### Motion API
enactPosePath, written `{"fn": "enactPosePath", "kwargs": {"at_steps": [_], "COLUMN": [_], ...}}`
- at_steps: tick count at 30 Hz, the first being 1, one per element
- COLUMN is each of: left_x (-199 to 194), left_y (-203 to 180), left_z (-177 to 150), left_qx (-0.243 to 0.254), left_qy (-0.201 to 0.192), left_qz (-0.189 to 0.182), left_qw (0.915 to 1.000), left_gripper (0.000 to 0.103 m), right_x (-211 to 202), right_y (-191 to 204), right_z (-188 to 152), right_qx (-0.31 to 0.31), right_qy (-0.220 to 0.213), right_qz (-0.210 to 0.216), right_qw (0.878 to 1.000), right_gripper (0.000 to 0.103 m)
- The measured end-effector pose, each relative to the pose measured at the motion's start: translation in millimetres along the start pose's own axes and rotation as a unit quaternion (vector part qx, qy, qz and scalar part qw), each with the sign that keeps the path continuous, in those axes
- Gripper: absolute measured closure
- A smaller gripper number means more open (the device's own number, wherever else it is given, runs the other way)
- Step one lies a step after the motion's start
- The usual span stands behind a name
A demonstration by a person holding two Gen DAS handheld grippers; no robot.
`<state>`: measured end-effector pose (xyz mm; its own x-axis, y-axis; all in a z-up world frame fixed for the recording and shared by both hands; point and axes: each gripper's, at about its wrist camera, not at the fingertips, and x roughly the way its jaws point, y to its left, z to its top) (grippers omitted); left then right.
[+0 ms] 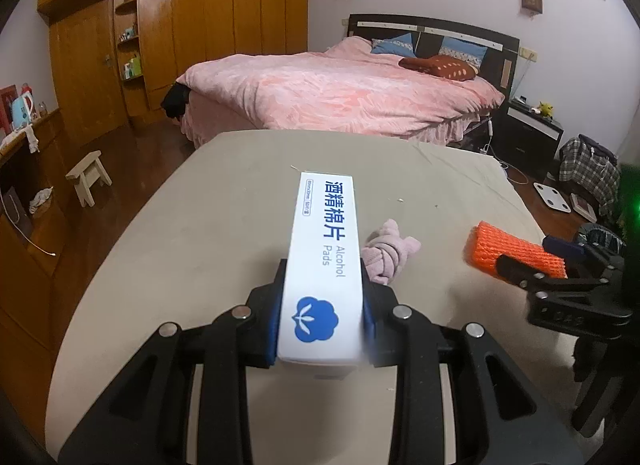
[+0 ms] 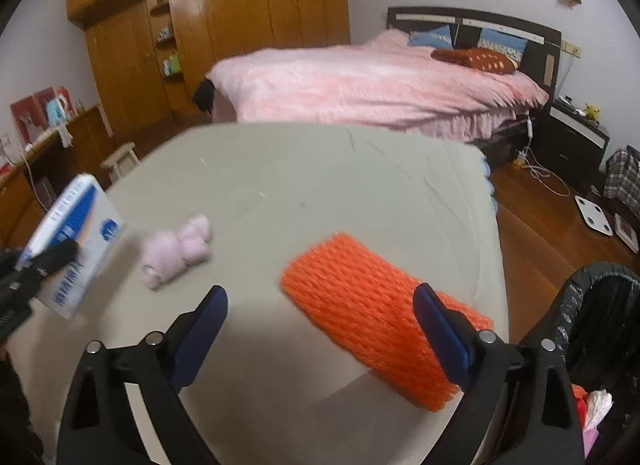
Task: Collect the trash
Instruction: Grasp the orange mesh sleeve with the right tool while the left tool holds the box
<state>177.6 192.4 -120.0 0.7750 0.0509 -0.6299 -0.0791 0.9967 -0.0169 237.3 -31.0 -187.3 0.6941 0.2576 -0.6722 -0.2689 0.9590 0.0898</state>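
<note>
My left gripper (image 1: 322,271) is shut on a white and blue alcohol pads box (image 1: 324,261) and holds it above the beige table (image 1: 200,225). The box also shows at the left of the right wrist view (image 2: 76,241). An orange foam net sleeve (image 2: 372,313) lies near the table's right edge, also seen in the left wrist view (image 1: 512,251). My right gripper (image 2: 320,305) is open, with its right finger in front of the sleeve. A crumpled pink tissue wad (image 2: 176,251) lies mid-table, partly hidden behind the box in the left wrist view (image 1: 390,251).
A bin lined with a black bag (image 2: 600,329) stands to the right of the table, with trash inside. A pink bed (image 1: 340,93) lies beyond the table. A small stool (image 1: 88,181) and a wooden wardrobe (image 1: 180,33) stand at the left.
</note>
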Motion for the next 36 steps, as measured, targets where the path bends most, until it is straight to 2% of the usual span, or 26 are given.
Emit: {"fn": "enactPosePath", "kwargs": {"at_steps": [5, 10, 12, 14, 15, 16, 17, 20, 23, 36], "left_x": [1.3, 2.9, 2.2, 2.2, 1.7, 1.8, 1.3, -1.7, -4.3, -22.8], "left_y": [-7.0, -15.0, -18.7, -21.2, -22.7, -23.8, -24.2, -29.3, -33.8, -56.2], "left_z": [-1.6, -4.1, -4.2, -4.3, -4.6, -4.0, -4.8, -6.0, -5.8, 4.8], "left_qx": [0.006, 0.008, 0.008, 0.009, 0.01, 0.011, 0.012, 0.014, 0.017, 0.024], "left_qy": [0.001, 0.004, 0.004, 0.004, 0.003, 0.003, 0.004, 0.003, 0.001, -0.017], "left_qz": [-0.009, -0.014, -0.016, -0.017, -0.018, -0.019, -0.02, -0.022, -0.023, -0.032], "left_qw": [0.9999, 0.9999, 0.9998, 0.9998, 0.9998, 0.9998, 0.9997, 0.9997, 0.9996, 0.999], "left_gripper": [0.073, 0.073, 0.073, 0.073, 0.073, 0.073, 0.073, 0.073, 0.073, 0.073], "right_x": [12.8, 23.3, 22.8, 20.7, 19.7, 18.5, 16.9, 13.3, 6.5, -56.6], "right_y": [-13.1, -11.8, -10.4, -10.0, -10.2, -10.9, -11.6, -12.3, -13.1, -13.1], "right_z": [-0.4, 3.2, 2.5, 1.7, 1.3, 1.6, 1.5, 1.4, -0.5, 11.1], "right_qx": [0.021, 0.008, 0.007, 0.005, 0.003, 0.003, 0.003, 0.005, 0.009, 0.027], "right_qy": [0.026, 0.045, 0.047, 0.045, 0.044, 0.043, 0.041, 0.039, 0.034, -0.028], "right_qz": [-0.003, -0.011, -0.014, -0.018, -0.018, -0.015, -0.011, 0.004, 0.012, 0.046], "right_qw": [0.999, 0.999, 0.999, 0.999, 0.999, 0.999, 0.999, 0.999, 0.999, 0.998], "right_gripper": [0.016, 0.018, 0.024, 0.043, 0.047, 0.055, 0.067, 0.082, 0.087, 0.087]}}
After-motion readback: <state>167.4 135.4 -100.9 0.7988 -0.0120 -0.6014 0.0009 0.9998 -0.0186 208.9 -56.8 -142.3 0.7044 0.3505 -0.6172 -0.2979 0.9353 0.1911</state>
